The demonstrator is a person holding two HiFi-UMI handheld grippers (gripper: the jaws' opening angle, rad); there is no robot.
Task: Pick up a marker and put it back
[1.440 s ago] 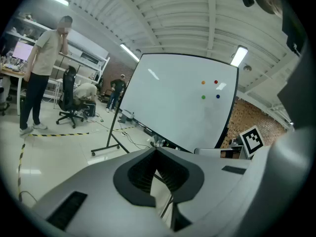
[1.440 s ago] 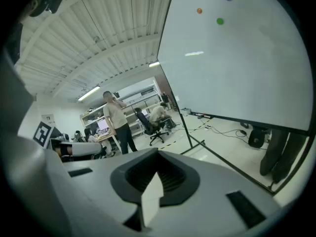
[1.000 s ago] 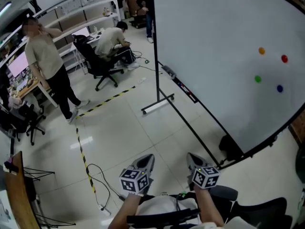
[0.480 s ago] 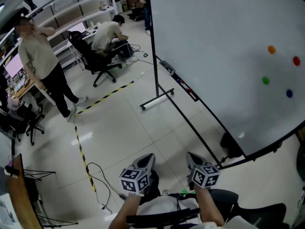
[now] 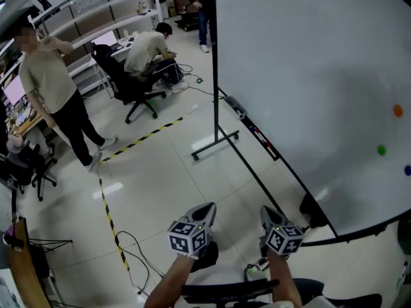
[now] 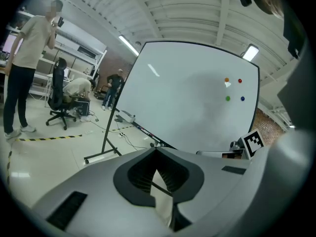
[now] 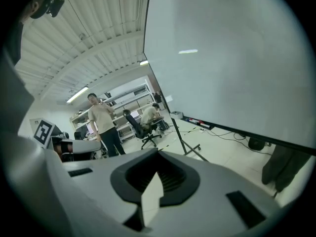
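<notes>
Markers [image 5: 259, 134] lie on the tray along the whiteboard's [image 5: 308, 76] lower edge, with a grey eraser [image 5: 235, 105] at its far end; they also show as small marks [image 7: 200, 123] in the right gripper view. My left gripper [image 5: 207, 208] and right gripper [image 5: 266, 211] hover side by side low in the head view, over the floor and well short of the tray. Both are shut with nothing between the jaws, as seen in the left gripper [image 6: 157, 150] and right gripper [image 7: 158, 153] views.
The whiteboard's stand foot [image 5: 215, 144] rests on the floor ahead. A standing person [image 5: 51, 88], a seated person [image 5: 151, 50] on an office chair [image 5: 125, 85] and striped floor tape [image 5: 138, 136] are to the left. A cable [image 5: 128, 239] runs near my left gripper. Coloured magnets [image 5: 398, 110] dot the board.
The head view has swung so the whiteboard and its magnets sit further right. Both grippers stay shut and sit slightly lower and further right in the picture.
</notes>
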